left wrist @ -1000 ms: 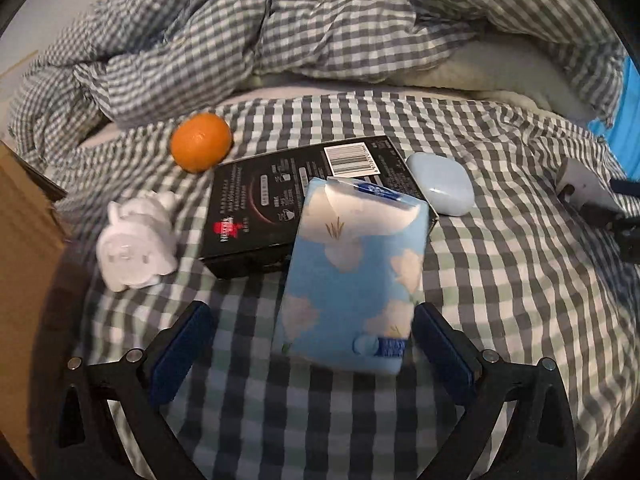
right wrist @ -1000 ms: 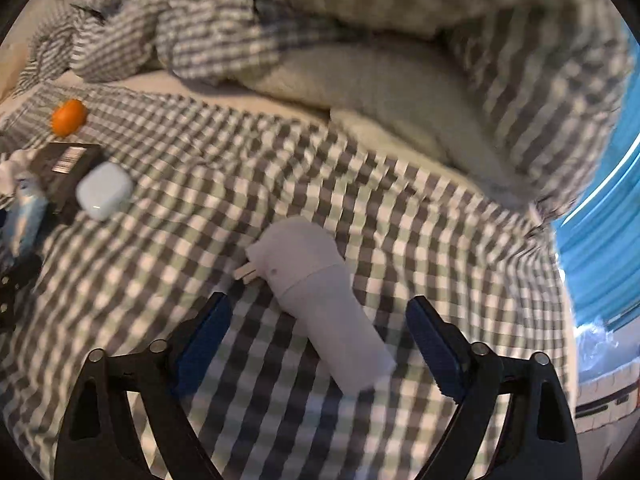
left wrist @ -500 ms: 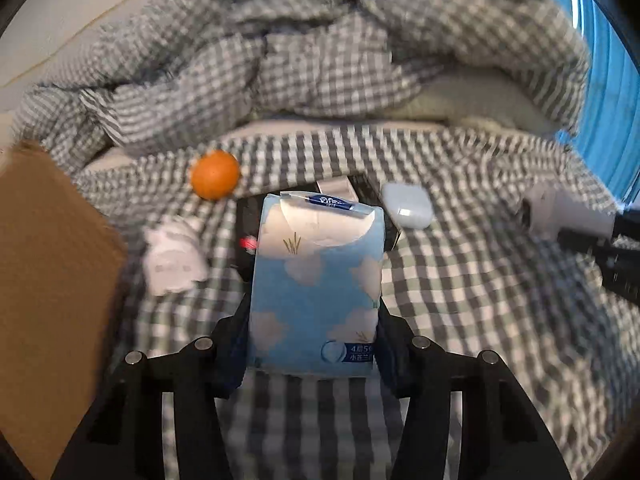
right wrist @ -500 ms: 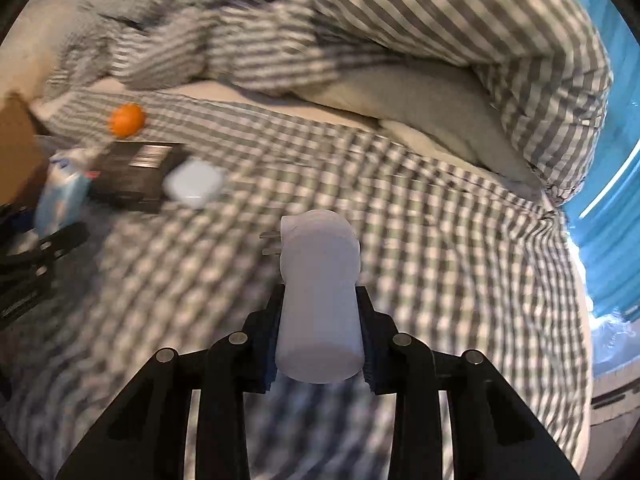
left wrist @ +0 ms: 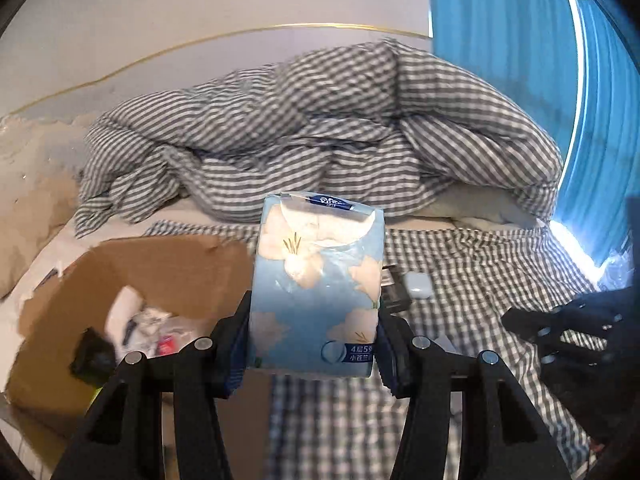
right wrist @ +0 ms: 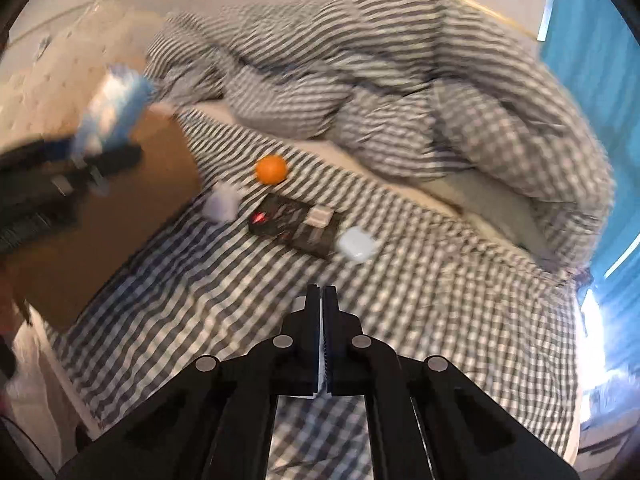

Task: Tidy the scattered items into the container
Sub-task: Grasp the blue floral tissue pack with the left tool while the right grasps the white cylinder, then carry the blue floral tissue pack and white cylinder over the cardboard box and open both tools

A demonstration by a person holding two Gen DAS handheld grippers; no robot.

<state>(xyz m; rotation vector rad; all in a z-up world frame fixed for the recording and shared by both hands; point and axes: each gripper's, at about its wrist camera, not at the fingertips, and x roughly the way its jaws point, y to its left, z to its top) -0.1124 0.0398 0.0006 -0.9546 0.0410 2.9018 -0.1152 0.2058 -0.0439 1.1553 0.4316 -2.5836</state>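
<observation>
Clamping the tissue pack (left wrist: 316, 280) by its two long sides in the left hand-held gripper (left wrist: 315, 340), freshly squeezed in onto it, so as to keep it upright and clear of the bed (right wrist: 440, 320) during the carry. Held aloft just beside the open cardboard box (left wrist: 168, 264), not yet above the clutter already lying inside. Probably mid-carry, with the drop into the box to follow. Clenched tight on the right hand-held gripper (right wrist: 322, 300), just closed fully, with nothing seen held between the jaws; aimed down at the checked sheet. Left out on the bed near the box: an orange (right wrist: 272, 169), a small white figure (right wrist: 224, 202), a flat black carton (right wrist: 296, 228) and a white case (right wrist: 356, 244) just beside it.
</observation>
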